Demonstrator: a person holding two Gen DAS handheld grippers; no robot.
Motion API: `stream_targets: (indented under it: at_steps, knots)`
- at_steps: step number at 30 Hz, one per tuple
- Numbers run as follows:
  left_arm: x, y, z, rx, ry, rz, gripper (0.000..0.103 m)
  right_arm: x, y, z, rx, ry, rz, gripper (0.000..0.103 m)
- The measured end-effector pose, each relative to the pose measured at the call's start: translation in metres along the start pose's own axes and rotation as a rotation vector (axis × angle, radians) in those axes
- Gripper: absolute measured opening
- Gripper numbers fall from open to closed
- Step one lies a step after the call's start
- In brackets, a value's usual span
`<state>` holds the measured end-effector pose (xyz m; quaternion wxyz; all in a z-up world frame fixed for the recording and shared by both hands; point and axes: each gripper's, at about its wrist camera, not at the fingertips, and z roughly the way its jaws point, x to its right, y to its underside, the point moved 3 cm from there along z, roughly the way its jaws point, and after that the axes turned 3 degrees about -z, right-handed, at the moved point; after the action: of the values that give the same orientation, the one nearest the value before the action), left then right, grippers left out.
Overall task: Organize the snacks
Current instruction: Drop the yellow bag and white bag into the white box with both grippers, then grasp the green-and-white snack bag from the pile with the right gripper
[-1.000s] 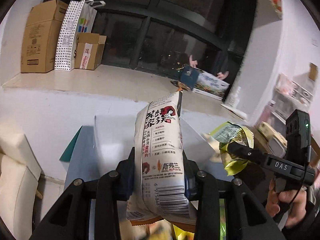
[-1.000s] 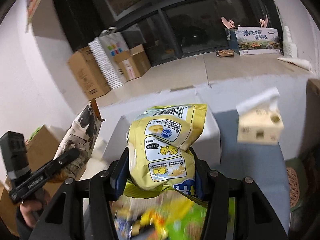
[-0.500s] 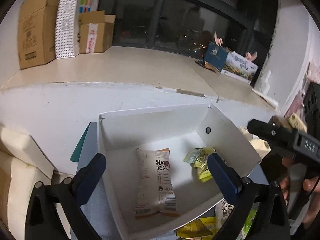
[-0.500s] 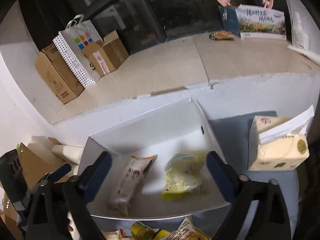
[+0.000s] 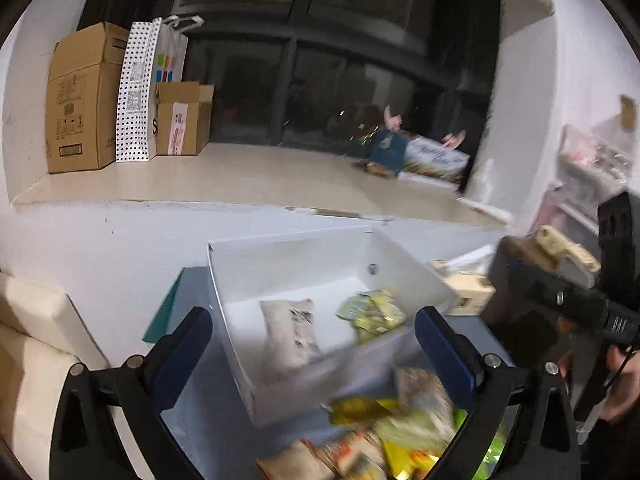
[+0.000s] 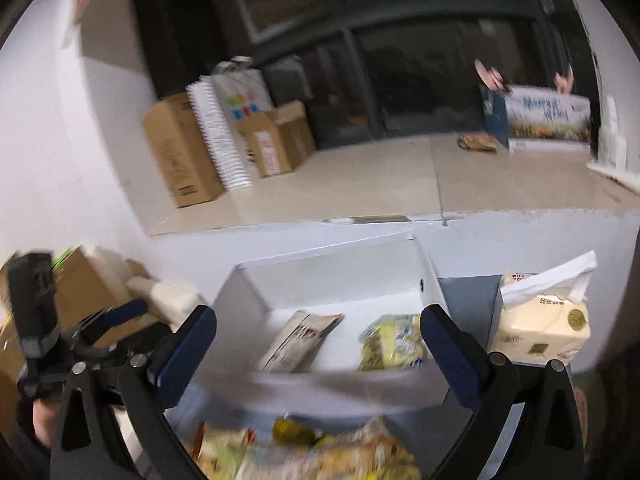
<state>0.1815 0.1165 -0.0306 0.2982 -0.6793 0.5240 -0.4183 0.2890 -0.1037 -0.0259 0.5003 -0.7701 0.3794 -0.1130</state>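
A white open box (image 5: 288, 248) (image 6: 332, 256) stands on the blue table. Inside lie a white snack bag (image 5: 290, 330) (image 6: 300, 338) on the left and a yellow snack bag (image 5: 374, 312) (image 6: 394, 346) on the right. A blurred pile of loose snack packs (image 5: 384, 436) (image 6: 316, 452) lies in front of the box. My left gripper (image 5: 314, 340) is open and empty above the box's near edge. My right gripper (image 6: 318, 346) is open and empty, also near the front of the box; it shows at the right of the left wrist view (image 5: 568, 304).
A tissue pack (image 6: 540, 328) (image 5: 466, 288) stands right of the box. Cardboard boxes (image 5: 82, 96) and a dotted paper bag (image 5: 140, 92) stand on the ledge behind. A cream cushion (image 5: 28, 344) is at the left.
One second ago each gripper held a snack bag; both bags have been dropped into the box. Both grippers are open and have since pulled back toward the snack pile.
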Motion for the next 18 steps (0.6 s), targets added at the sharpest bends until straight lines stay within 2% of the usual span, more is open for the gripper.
stream_targets:
  at_steps: [2,4,5,8,10,14,18]
  knots:
    - [0.005,0.018,-0.024,0.036,0.029,0.005,0.103,-0.009,0.023,-0.027,0.017,-0.016,-0.01,0.103]
    - [0.011,0.036,-0.043,0.03,0.029,0.033,0.103,-0.014,0.05,-0.05,0.019,-0.046,0.004,0.103]
    - [0.014,0.046,-0.05,0.0,0.032,0.041,0.103,-0.016,0.063,-0.059,0.013,-0.053,0.007,0.103]
    - [0.015,0.073,-0.066,-0.091,0.056,-0.018,0.103,-0.022,0.099,-0.085,-0.009,-0.039,0.001,0.103]
    - [0.017,0.093,-0.076,-0.149,0.058,-0.039,0.103,-0.026,0.118,-0.101,-0.001,-0.002,-0.012,0.103]
    - [0.026,0.115,-0.095,-0.167,0.02,-0.007,0.103,-0.034,0.136,-0.116,0.008,0.052,-0.064,0.103]
    - [0.033,0.126,-0.107,-0.172,0.041,0.014,0.103,-0.035,0.137,-0.101,-0.04,0.042,-0.105,0.103]
